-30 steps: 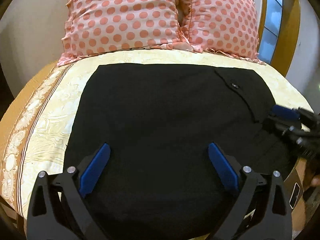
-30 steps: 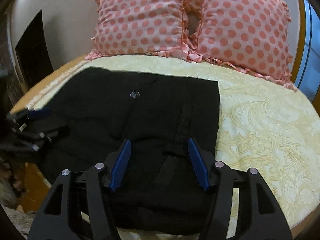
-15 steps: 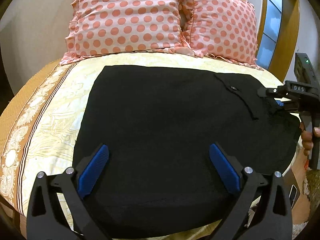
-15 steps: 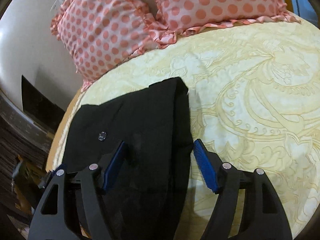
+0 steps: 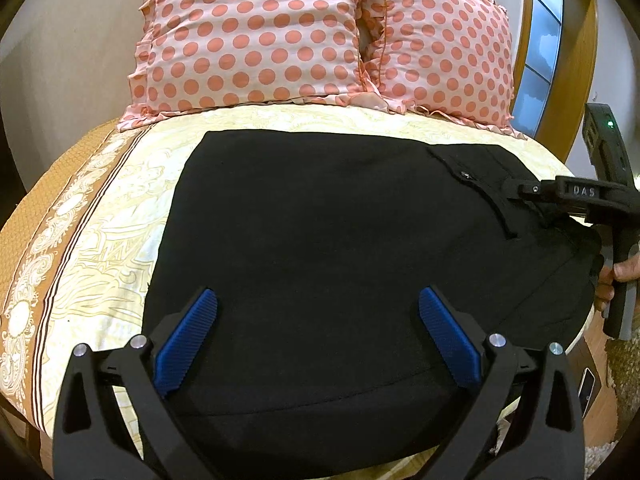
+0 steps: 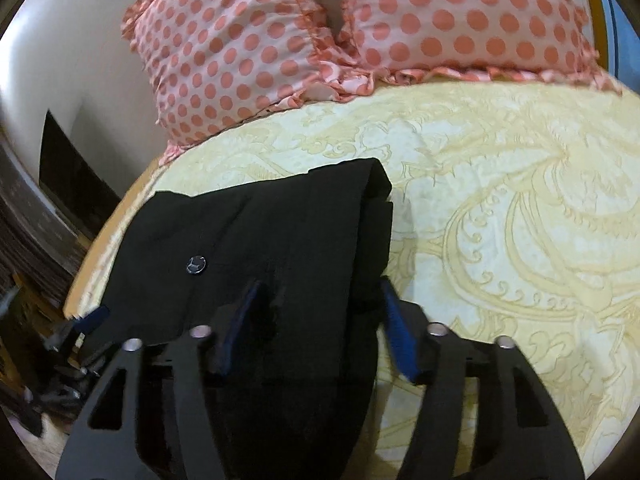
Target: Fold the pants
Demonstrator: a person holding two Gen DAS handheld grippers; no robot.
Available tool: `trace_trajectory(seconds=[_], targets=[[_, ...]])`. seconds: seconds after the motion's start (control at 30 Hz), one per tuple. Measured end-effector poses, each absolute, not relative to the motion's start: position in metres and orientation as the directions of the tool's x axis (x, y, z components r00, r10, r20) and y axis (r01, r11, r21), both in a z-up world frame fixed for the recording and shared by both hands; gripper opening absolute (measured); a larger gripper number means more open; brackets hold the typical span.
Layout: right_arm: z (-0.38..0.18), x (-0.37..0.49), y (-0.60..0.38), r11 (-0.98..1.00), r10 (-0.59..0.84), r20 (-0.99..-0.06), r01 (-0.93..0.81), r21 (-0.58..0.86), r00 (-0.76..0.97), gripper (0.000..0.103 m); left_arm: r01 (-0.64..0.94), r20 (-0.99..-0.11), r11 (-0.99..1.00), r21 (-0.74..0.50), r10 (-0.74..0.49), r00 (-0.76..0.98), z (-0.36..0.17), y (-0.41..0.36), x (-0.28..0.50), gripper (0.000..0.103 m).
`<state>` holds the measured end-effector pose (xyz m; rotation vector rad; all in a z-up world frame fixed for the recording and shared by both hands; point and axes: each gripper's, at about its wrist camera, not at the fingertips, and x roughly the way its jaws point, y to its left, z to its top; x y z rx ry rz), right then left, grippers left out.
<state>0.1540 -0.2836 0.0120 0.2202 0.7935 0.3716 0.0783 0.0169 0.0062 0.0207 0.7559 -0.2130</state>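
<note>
The black pants [image 5: 320, 232] lie folded flat on the bed. A buttoned back pocket [image 5: 464, 176] is at their right end. My left gripper [image 5: 318, 332] is open and hovers over the near edge of the pants, holding nothing. My right gripper [image 6: 316, 324] is open, with its blue pads on either side of the thick waistband end of the pants [image 6: 280, 240]. The pocket button [image 6: 195, 264] shows just left of it. In the left wrist view the right gripper [image 5: 576, 192] reaches in over the right end of the pants.
Two pink polka-dot pillows [image 5: 256, 36] stand against the wall at the head of the bed. The yellow patterned bedsheet [image 6: 500, 220] stretches to the right of the pants. A wooden door frame [image 5: 568, 52] stands at the far right. The left gripper shows small at the left edge of the right wrist view [image 6: 80, 328].
My right gripper has swung to the waistband end of the pants and come lower and closer to it. My left gripper has drawn back a little and stays open.
</note>
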Motion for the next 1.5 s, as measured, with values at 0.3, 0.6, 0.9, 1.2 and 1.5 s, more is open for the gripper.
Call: trace_trajectory(seconds=[0.3, 0.6, 0.9, 1.2, 1.5], targets=[[0.023, 0.144, -0.271, 0.916, 0.401, -0.625, -0.319, 0.245, 0.67, 0.024, 0.195, -0.688, 0.973, -0.124, -0.226, 0.69, 0.012, 0.026, 0.083, 0.101], [0.013, 0.161, -0.281, 0.891, 0.454, -0.634, -0.304, 0.338, 0.626, 0.03, 0.083, -0.69, 0.977, -0.195, -0.197, 0.696, 0.043, 0.092, 0.131, 0.101], [0.031, 0.142, -0.268, 0.882, 0.466, -0.585, -0.401, 0.247, 0.664, 0.021, 0.111, -0.791, 0.979, -0.171, -0.204, 0.577, 0.029, 0.104, 0.192, 0.091], [0.023, 0.151, -0.276, 0.873, 0.486, -0.588, -0.381, 0.303, 0.646, 0.021, 0.176, -0.841, 0.956, -0.234, -0.29, 0.457, 0.015, 0.091, 0.225, 0.068], [0.027, 0.152, -0.277, 0.873, 0.486, -0.579, -0.379, 0.306, 0.654, 0.021, 0.18, -0.827, 0.962, -0.205, -0.269, 0.493, 0.032, 0.083, 0.223, 0.007]])
